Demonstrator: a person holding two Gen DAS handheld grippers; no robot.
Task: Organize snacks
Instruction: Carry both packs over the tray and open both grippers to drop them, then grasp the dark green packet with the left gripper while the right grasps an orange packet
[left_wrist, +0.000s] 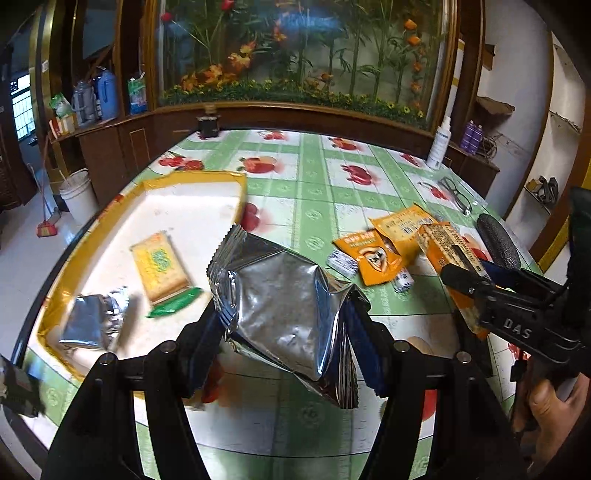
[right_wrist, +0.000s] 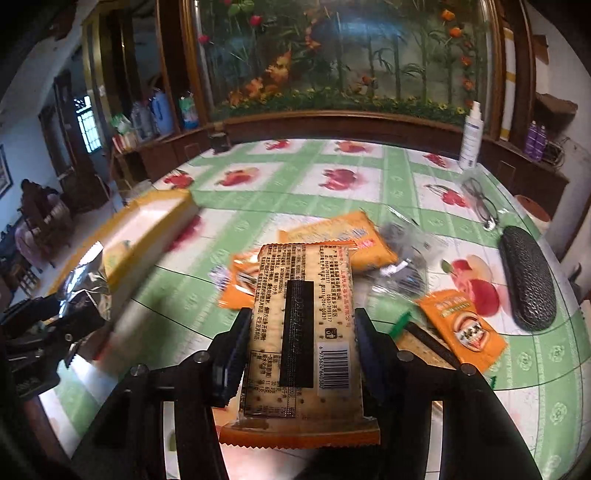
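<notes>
Yellow-rimmed, the tray (left_wrist: 236, 184) sits at the far left of the surface (left_wrist: 314, 206) with a cracker pack and a silver packet already in it, so both loads should be carried over its rim and lowered flat onto the bare white floor. Left hand-held gripper (left_wrist: 284, 325) is clamped partway open on a silver foil bag (left_wrist: 280, 295), lifted clear of the surface just right of the tray. Right hand-held gripper (right_wrist: 301, 332) pinches a cracker packet (right_wrist: 301, 314) by its long edges, above the loose orange sachets (right_wrist: 461, 332) to the right; release each only once it rests.
</notes>
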